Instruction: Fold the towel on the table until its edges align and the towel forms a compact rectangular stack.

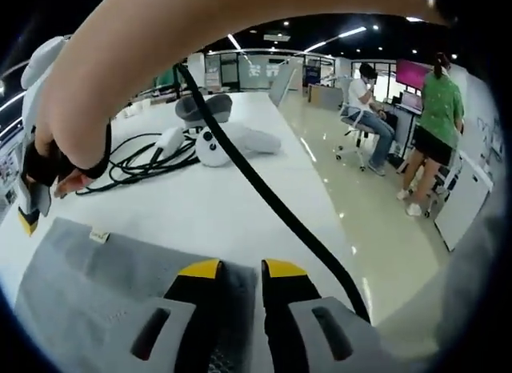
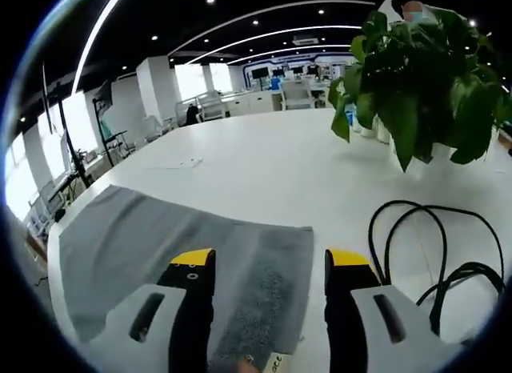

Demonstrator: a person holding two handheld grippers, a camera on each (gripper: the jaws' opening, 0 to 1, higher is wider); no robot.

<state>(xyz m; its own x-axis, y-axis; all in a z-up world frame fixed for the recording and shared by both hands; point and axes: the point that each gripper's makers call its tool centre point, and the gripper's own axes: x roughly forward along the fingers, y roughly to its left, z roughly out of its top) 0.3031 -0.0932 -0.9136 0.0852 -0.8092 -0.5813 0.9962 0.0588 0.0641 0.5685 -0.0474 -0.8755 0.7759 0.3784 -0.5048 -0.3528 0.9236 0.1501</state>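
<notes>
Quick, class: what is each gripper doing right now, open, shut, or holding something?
Left gripper: jaws nearly together over the towel; whether they pinch it cannot be told.
Right gripper: open above the towel, holding nothing.

Bare white table (image 2: 264,161) is lying open beyond the grey towel (image 2: 160,245) in the right gripper view, while black cables (image 2: 436,253) and a leafy plant (image 2: 424,77) are crowding its right side, and a black cord (image 1: 272,197) is crossing the left gripper view.
</notes>
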